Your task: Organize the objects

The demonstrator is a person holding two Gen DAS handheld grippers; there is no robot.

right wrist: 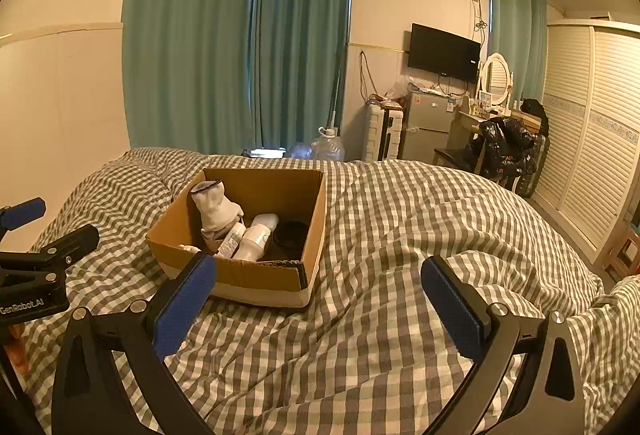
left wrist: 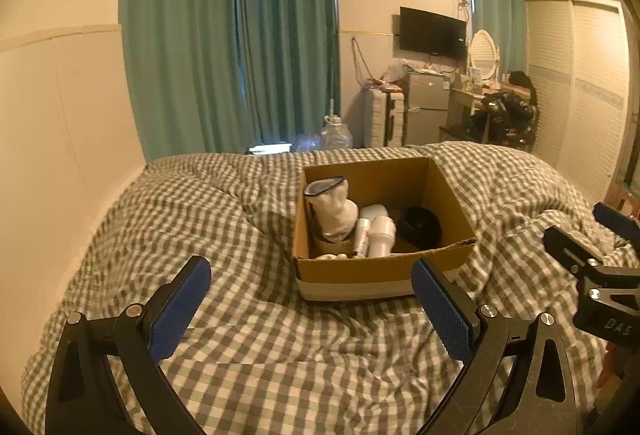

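An open cardboard box sits on the checked bed cover. It holds a white sock, a white bottle, a thin tube and a black bowl. My left gripper is open and empty, just short of the box's near wall. In the right wrist view the box lies ahead to the left. My right gripper is open and empty above the cover, to the right of the box. Each gripper shows at the edge of the other's view.
The bed runs along a wall on the left. Beyond its far end stand teal curtains, a water jug, a suitcase, a small fridge, a dressing table with a chair and a louvred wardrobe.
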